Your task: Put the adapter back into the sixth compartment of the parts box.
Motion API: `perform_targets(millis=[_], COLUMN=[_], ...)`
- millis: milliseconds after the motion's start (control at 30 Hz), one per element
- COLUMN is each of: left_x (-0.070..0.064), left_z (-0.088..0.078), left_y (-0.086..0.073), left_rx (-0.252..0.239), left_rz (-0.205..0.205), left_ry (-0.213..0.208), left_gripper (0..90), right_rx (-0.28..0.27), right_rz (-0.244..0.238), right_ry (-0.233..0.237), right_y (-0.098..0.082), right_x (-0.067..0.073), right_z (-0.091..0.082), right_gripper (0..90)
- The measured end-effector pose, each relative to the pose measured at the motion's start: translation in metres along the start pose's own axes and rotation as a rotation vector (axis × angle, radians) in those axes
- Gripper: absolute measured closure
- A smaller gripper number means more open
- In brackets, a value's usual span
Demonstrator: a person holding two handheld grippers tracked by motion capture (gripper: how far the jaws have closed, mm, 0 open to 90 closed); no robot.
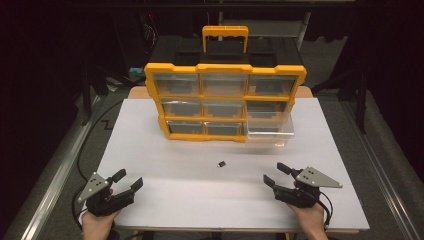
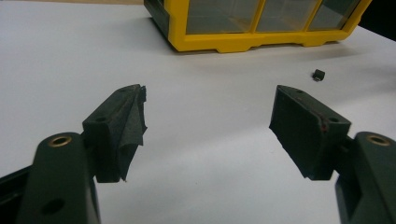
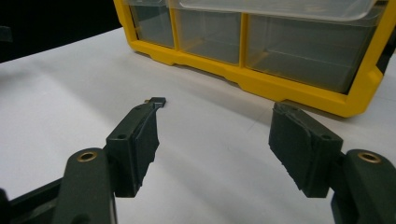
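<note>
Right gripper view: small black part beyond left finger tip, untouched.

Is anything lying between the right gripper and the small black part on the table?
Nothing: in the high view, bare white tabletop runs from the open right gripper to the small black part. The right gripper view shows the same.
</note>
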State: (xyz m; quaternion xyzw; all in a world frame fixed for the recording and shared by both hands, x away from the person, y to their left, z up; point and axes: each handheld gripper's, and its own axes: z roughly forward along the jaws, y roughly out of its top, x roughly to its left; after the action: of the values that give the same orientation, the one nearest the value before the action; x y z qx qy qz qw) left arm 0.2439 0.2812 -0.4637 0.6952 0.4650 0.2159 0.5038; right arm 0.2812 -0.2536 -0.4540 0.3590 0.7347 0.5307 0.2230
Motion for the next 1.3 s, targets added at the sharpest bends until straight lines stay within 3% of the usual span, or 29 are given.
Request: perform_targets(millis=[1300], left_x=[0.001], left_z=[0.000], left_y=[0.000], left_rx=[-0.007], left_rz=[-0.002], left_ry=[0.009], left_gripper=[26.5], right_rx=[0.050], right_rz=[-0.043], right_ry=[0.097], right_y=[0.021], right_x=[0.025], right_z=[0.056], right_gripper=[35.0])
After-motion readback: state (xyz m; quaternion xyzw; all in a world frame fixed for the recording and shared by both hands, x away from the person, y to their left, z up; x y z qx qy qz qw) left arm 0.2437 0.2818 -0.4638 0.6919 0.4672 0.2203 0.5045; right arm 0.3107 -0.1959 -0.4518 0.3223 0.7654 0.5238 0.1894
